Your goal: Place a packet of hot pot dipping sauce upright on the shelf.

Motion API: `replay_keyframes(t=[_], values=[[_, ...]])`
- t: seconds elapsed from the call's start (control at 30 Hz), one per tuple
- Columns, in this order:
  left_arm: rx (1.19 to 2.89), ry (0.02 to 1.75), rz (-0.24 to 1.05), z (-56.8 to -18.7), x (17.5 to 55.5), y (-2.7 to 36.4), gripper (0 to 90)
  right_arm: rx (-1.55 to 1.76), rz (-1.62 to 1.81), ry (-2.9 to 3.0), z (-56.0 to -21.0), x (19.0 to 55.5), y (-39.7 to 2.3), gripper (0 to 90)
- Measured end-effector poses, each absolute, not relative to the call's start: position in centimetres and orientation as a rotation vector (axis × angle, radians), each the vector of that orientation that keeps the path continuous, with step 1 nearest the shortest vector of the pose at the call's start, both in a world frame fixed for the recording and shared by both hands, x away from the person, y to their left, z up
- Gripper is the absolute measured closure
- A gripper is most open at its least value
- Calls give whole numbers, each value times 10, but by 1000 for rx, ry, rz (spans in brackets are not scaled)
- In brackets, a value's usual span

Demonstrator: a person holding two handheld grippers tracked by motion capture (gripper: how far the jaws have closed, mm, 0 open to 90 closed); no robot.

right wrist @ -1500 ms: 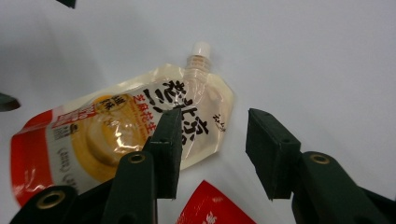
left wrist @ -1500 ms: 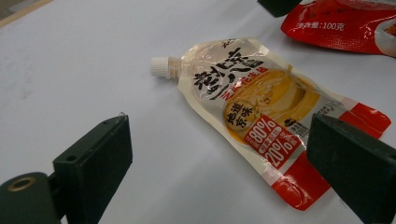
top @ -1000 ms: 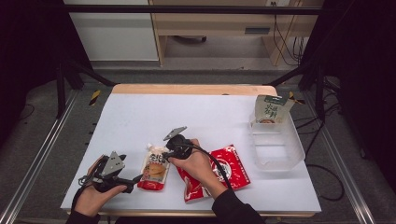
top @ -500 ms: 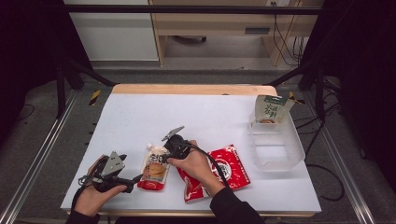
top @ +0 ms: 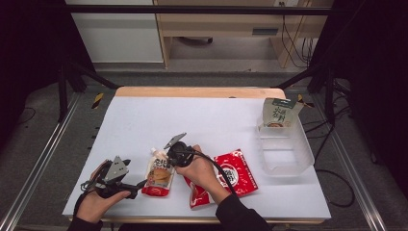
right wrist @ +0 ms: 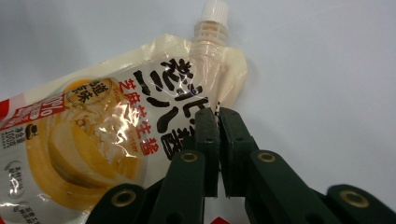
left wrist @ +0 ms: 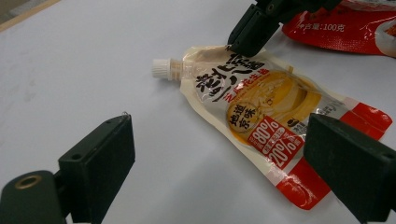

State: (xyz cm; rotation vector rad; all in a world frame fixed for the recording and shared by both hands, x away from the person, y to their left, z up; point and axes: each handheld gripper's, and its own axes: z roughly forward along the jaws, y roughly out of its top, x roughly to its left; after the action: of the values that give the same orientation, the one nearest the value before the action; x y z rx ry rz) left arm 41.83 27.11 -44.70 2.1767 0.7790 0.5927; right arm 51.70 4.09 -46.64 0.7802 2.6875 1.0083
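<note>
A spouted sauce pouch (top: 159,174), cream and yellow with a red bottom, lies flat on the white table near its front edge. My right gripper (top: 167,156) is shut, and its tips rest on the pouch's (right wrist: 107,135) upper edge beside the white cap; I see no material between the jaws. In the right gripper view the closed tips (right wrist: 218,112) sit just below the spout. My left gripper (top: 141,183) is open at the pouch's lower left. Through its wide jaws (left wrist: 219,123) I see the pouch (left wrist: 252,107) lying ahead, untouched.
Two red snack packets (top: 235,173) lie to the right of the pouch, partly under the right hand. A clear plastic bin (top: 284,154) stands at the right with a green-and-white pouch (top: 276,113) upright at its far end. The table's front edge (top: 192,220) is close.
The right gripper has edged slightly down and left onto the pouch's top edge. The left gripper has stayed where it was.
</note>
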Motion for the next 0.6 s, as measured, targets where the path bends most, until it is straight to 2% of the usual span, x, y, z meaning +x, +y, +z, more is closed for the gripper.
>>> replay_keyframes(t=[0.3, 0.6], values=[[2141, 789, 577, -445, 418, 274, 88, 726, 1110, 2628, -444, 509, 37, 900], [2101, 780, 578, -440, 416, 276, 88, 570, 1241, 2546, -395, 487, 30, 900]])
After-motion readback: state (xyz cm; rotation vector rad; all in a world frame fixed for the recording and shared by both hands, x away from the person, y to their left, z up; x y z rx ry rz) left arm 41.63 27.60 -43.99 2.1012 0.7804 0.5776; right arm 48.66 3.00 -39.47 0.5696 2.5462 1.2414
